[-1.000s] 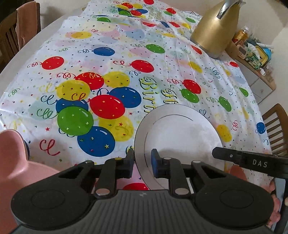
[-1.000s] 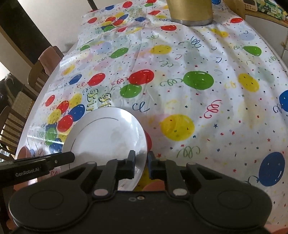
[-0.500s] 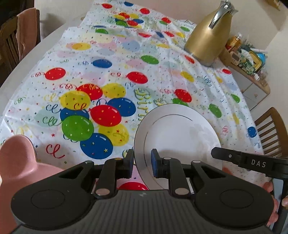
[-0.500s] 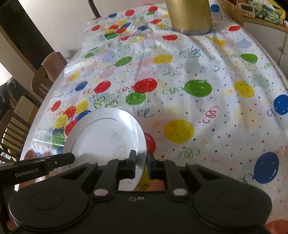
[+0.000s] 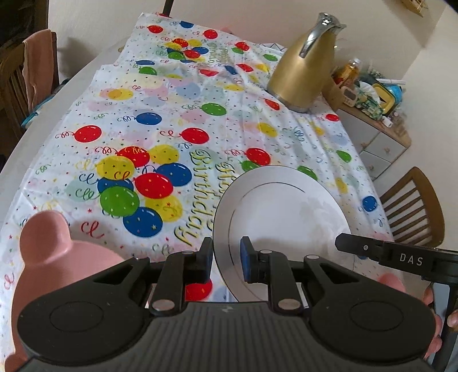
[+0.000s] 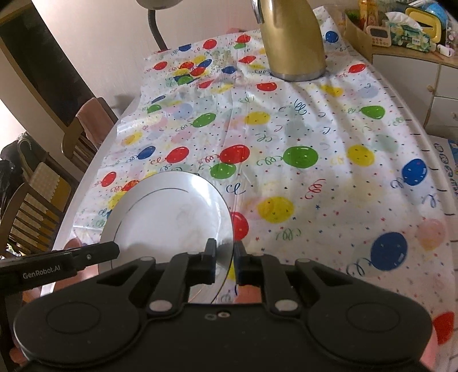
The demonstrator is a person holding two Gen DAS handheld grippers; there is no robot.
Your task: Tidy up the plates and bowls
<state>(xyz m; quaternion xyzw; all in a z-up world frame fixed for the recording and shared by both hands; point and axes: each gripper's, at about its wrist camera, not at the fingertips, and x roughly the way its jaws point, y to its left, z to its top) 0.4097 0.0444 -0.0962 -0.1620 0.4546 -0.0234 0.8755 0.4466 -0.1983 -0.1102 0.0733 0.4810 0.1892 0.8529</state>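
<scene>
A white plate (image 5: pixel 283 211) with a thin dark ring hangs above the balloon tablecloth (image 5: pixel 160 137), carried between both grippers. My left gripper (image 5: pixel 226 259) is shut on the plate's left rim, which runs between its pads. My right gripper (image 6: pixel 224 261) is shut on the plate's (image 6: pixel 171 211) right rim. The right gripper's finger (image 5: pixel 380 253) shows at the plate's far side in the left wrist view; the left one's finger (image 6: pixel 65 260) shows at the left of the right wrist view. A pink bowl with ear-like knobs (image 5: pixel 54 251) sits at the lower left.
A gold thermal jug (image 5: pixel 303 65) stands at the table's far right. Wooden chairs (image 5: pixel 415 211) flank the table, one with a pink cloth (image 5: pixel 34 68) over its back. A cluttered sideboard (image 6: pixel 406 37) stands beyond the right edge. A lamp's neck (image 6: pixel 156 25) rises at the far end.
Both grippers have risen with the plate held between them; more of the tablecloth and the far end of the table now shows beneath and beyond it.
</scene>
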